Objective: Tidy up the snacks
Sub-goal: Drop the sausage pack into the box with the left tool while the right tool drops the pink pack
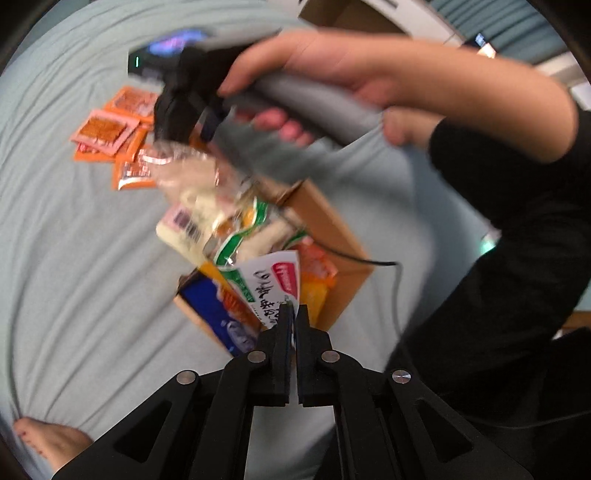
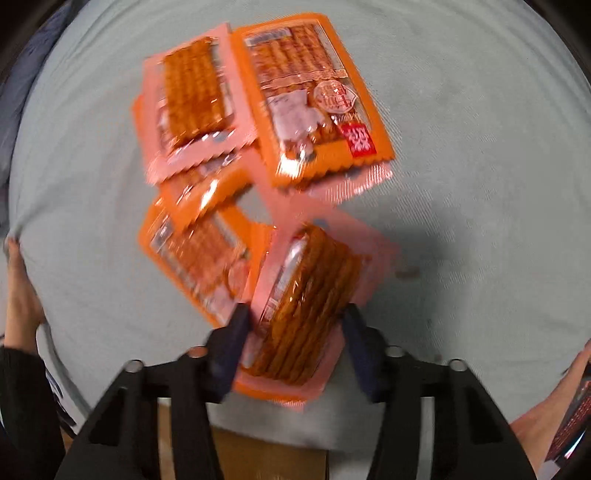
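Observation:
In the left wrist view my left gripper [image 1: 294, 309] is shut on the edge of a white snack packet [image 1: 271, 286] with black writing and a green band, over an open cardboard box [image 1: 325, 221] full of snacks. The right gripper [image 1: 184, 110] shows above, held in a hand over the orange pile [image 1: 114, 129]. In the right wrist view my right gripper [image 2: 295, 314] is open, its fingers on either side of a pink packet of brown strips [image 2: 306, 295]. Several orange and pink packets [image 2: 258, 110] lie beyond it on the grey-green sheet [image 2: 461, 184].
The box holds a blue packet [image 1: 218, 314], orange packets [image 1: 314, 273] and clear bags [image 1: 195, 184]. A black cable [image 1: 369, 262] crosses the box rim. A bare foot [image 1: 48, 439] rests on the sheet at lower left. A second cardboard box [image 1: 351, 14] stands at the back.

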Available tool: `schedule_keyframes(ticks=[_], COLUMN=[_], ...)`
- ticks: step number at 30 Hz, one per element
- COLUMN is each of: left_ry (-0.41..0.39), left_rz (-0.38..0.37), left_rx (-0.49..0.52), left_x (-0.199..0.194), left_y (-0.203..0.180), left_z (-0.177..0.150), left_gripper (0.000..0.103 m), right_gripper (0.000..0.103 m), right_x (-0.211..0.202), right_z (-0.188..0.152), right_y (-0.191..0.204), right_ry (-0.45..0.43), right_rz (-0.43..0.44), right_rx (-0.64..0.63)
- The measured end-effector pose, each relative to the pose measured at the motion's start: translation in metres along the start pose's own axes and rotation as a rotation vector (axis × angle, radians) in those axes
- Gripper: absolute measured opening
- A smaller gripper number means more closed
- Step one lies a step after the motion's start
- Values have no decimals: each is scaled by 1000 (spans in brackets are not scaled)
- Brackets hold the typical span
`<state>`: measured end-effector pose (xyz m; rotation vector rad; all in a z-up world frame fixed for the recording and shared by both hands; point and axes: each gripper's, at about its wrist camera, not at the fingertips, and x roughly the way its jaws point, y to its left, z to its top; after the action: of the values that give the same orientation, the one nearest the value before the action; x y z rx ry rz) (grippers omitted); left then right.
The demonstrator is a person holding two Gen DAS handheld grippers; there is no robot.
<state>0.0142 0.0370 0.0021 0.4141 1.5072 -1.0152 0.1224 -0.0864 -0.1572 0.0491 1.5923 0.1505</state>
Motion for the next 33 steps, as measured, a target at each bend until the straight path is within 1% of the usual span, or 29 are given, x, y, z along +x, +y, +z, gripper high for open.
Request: schedule_keyframes(ticks=[2, 4, 6, 7, 8, 10, 11, 13, 15, 17, 18, 22, 25, 26, 27, 28, 30, 32, 33], left_ry=[30, 53, 79, 83, 79, 49, 30, -26, -64, -105, -119, -158, -190, -210, -226, -242, -268, -309, -330], left_rz=[19, 30, 14, 26, 49, 93, 104, 134, 148, 150, 156, 195, 228, 250, 275, 306, 371, 432, 458], left_rx=[-8, -21, -18, -13, -7, 0, -2, -14, -39, -82, -102, -187, -226, -232, -233, -227, -207, -181, -172], left_x=[14, 18, 23, 23, 23, 17, 14, 0, -10, -18, -22, -35, -42, -45, -46, -50, -55, -66, -70], left_y=[1, 3, 5, 5, 6, 5, 9, 14, 20, 30, 34, 48, 54, 54, 53, 51, 48, 43, 41], left_z=[-6, -7, -11, -12, -12, -11, -9, -7, -8, -10, -10, -10, -11, -12, -11, -12, -12, -13, -13], left_gripper=[13, 28, 38, 44, 46, 60, 63, 73, 79, 79, 80, 80, 80, 80, 80, 80, 82, 84, 86], right_gripper=[28, 27, 26, 26, 26, 26, 26, 26, 26, 26, 26, 26, 27, 31, 38, 42, 56, 66, 66], right_x=[-11, -23, -35, -42, -50, -71, -82, -105, -128, -150, -155, -159, -158, -156, -153, -150, -136, -128, -125], right_z=[-11, -23, -34, -38, -44, -57, -65, -73, -97, -120, -134, -176, -183, -179, -178, -179, -179, -178, -177], right_y=[2, 0, -3, -5, -11, -23, -25, -26, -26, -29, -25, 0, 15, 18, 21, 21, 22, 20, 20], right_ry=[-24, -51, -73, -84, -98, -129, -140, -153, -164, -156, -146, -101, -91, -95, -98, -94, -65, -17, 1], right_rz=[19, 9, 23, 30, 36, 52, 63, 88, 100, 134, 147, 150, 167, 165, 158, 162, 160, 157, 178], right_rx=[-40, -54, -50, -46, -42, -32, -25, -18, -33, -58, -70, -140, -176, -185, -191, -194, -157, -119, -109])
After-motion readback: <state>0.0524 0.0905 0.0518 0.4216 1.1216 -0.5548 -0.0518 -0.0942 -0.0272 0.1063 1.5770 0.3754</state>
